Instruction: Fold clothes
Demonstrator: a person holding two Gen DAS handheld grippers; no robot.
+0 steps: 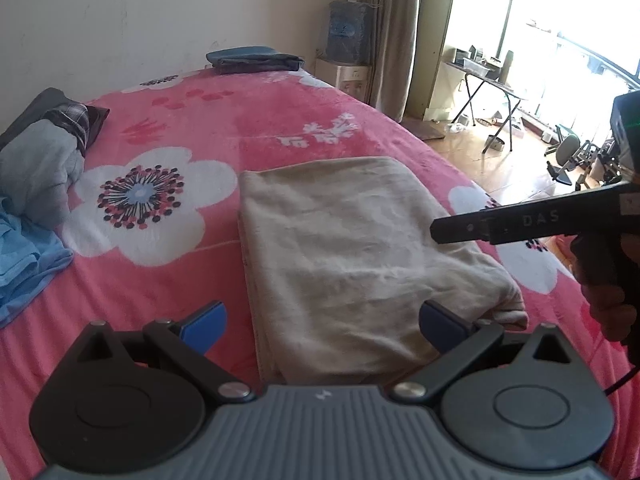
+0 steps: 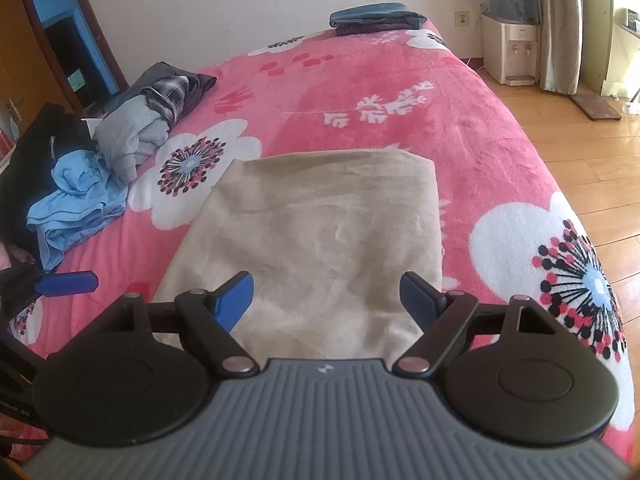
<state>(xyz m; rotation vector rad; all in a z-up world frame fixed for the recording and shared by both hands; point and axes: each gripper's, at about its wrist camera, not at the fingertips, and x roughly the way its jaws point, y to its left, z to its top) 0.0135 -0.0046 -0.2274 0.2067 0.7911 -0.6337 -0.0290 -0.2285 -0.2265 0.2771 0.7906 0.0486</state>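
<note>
Letters "DAS" readable in pale print on side of black right gripper (image 1: 456, 232), seen from left wrist view. No other text legible.

Left gripper (image 1: 322, 322): grey ribbed body w/ white logo, black round hubs, silver screws, blue pads (image 1: 204, 326). Right gripper (image 2: 326, 300) same.

Both claws (image 1: 323, 326) (image 2: 327, 300) agape, empty
</note>
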